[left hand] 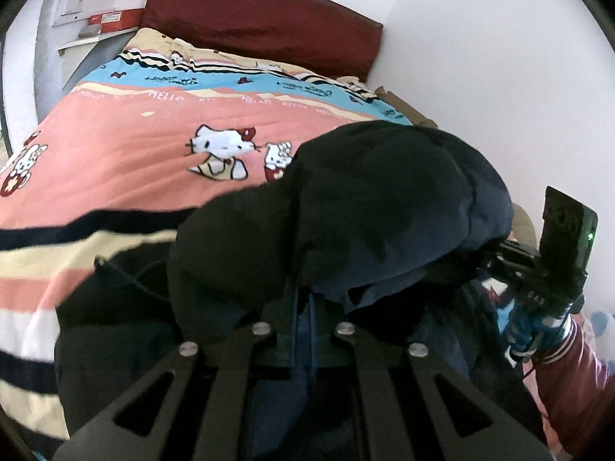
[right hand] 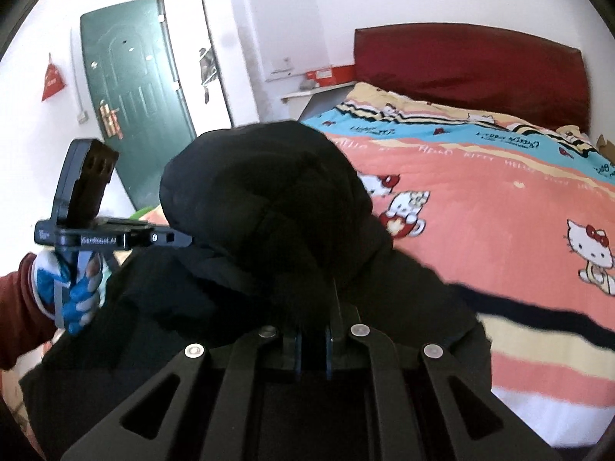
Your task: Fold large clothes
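A large black padded jacket with a hood is held up over the near end of the bed; it also fills the middle of the right wrist view. My left gripper is shut on the jacket fabric, its tips buried in it. My right gripper is shut on the jacket too, jaws close together with cloth between. The right gripper shows at the right edge of the left wrist view, and the left gripper at the left of the right wrist view.
The bed has a pink, blue and cream Hello Kitty quilt and a dark red headboard against the white wall. A shelf with a red box is left of the headboard. A green door stands beyond the bed's side.
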